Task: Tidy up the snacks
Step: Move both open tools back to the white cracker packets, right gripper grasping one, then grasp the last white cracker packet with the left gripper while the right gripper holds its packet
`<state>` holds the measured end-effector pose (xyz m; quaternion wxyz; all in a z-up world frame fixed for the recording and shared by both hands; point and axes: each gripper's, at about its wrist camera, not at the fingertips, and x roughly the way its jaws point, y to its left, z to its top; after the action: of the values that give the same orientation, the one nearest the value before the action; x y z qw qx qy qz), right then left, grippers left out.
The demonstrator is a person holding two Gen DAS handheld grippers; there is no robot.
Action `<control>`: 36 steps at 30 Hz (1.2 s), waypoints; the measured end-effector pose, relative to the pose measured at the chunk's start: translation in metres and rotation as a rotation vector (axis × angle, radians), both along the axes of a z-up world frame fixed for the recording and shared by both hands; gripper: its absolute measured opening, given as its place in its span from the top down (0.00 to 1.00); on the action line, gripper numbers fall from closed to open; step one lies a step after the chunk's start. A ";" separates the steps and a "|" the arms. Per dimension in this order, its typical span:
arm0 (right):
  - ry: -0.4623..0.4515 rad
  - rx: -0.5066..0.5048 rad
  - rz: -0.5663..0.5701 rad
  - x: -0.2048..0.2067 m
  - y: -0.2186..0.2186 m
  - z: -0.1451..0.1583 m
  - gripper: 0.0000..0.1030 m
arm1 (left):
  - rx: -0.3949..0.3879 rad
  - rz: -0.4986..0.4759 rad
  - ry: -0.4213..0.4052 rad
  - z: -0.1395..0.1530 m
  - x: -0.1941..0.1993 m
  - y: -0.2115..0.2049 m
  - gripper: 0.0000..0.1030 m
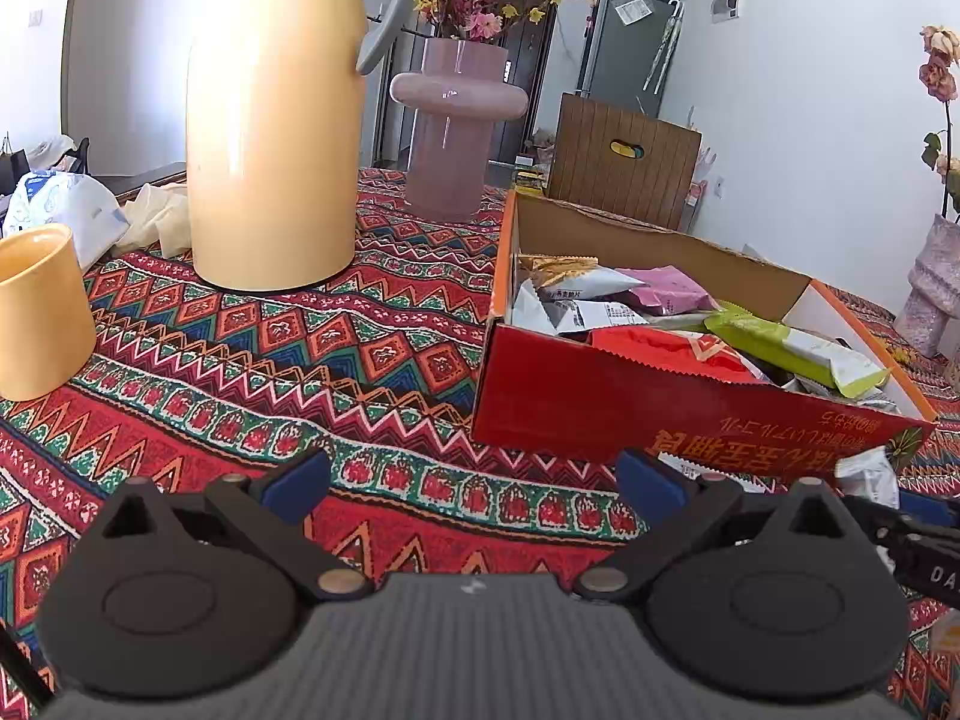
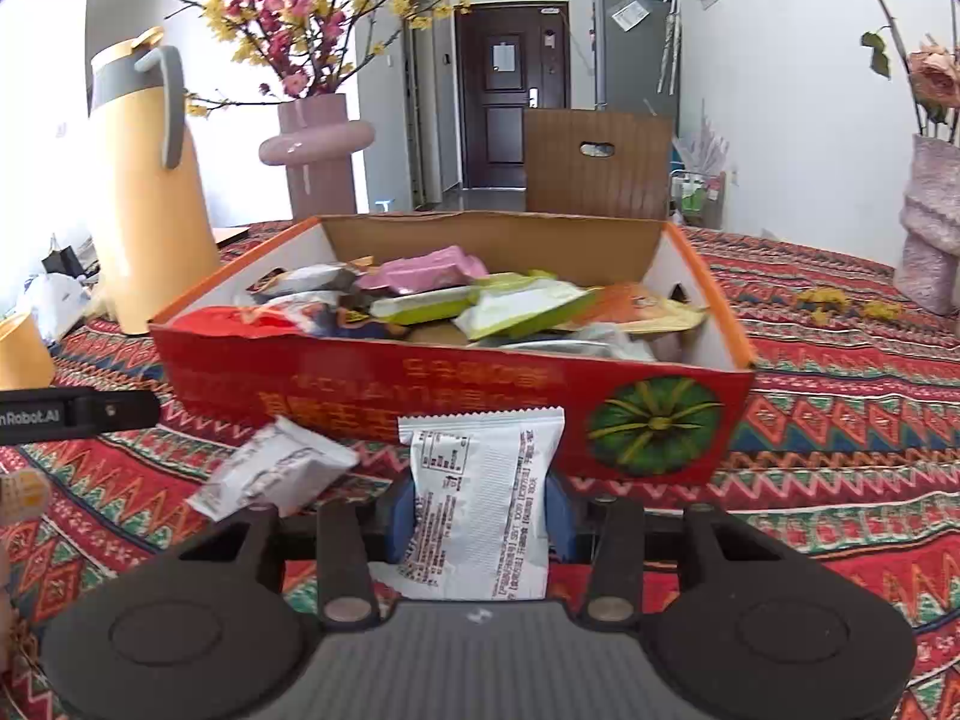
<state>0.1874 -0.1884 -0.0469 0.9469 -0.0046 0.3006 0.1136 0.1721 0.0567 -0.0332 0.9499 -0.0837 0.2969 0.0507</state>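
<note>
Two wrist views over a desk (image 1: 372,360) covered with a red patterned cloth. The right gripper (image 2: 480,516) is closed on a white snack packet (image 2: 480,504), clamped between its blue pads and held upright just in front of the red cardboard box (image 2: 420,384). A second white packet (image 2: 276,468) lies on the cloth to the left of the held one, close to the front wall of the box.

The box is open at the top and holds a loose pile of snack packets; a pink packet (image 2: 432,270) lies near the back and green packets (image 2: 516,306) toward the middle.

The left gripper (image 1: 474,489) is spread wide with nothing between its fingers, low over the cloth and to the left of the box, whose near corner stands just beyond its right fingertip.

A tall yellow thermos (image 1: 276,138) stands on the desk left of the box, a yellow cup (image 1: 39,312) sits nearer at far left, and a pink vase (image 1: 456,120) with flowering branches stands behind the thermos.
</note>
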 end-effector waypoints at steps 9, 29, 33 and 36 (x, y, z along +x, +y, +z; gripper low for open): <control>-0.044 0.060 -0.084 0.000 -0.032 -0.006 0.58 | 0.023 0.010 0.010 -0.002 0.002 -0.002 0.00; -0.049 0.104 -0.072 -0.004 -0.035 -0.011 0.58 | 0.109 -0.197 0.131 0.003 0.023 -0.072 0.00; -0.052 0.106 -0.068 -0.005 -0.036 -0.011 0.58 | 0.133 -0.223 0.166 -0.003 0.032 -0.090 0.01; -0.055 0.107 -0.066 -0.006 -0.036 -0.011 0.58 | 0.131 -0.220 0.195 -0.007 0.039 -0.096 0.07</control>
<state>0.1816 -0.2240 -0.0581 0.9570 0.0526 0.2679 0.0981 0.2115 -0.0397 -0.0403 0.9198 0.0167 0.3912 -0.0265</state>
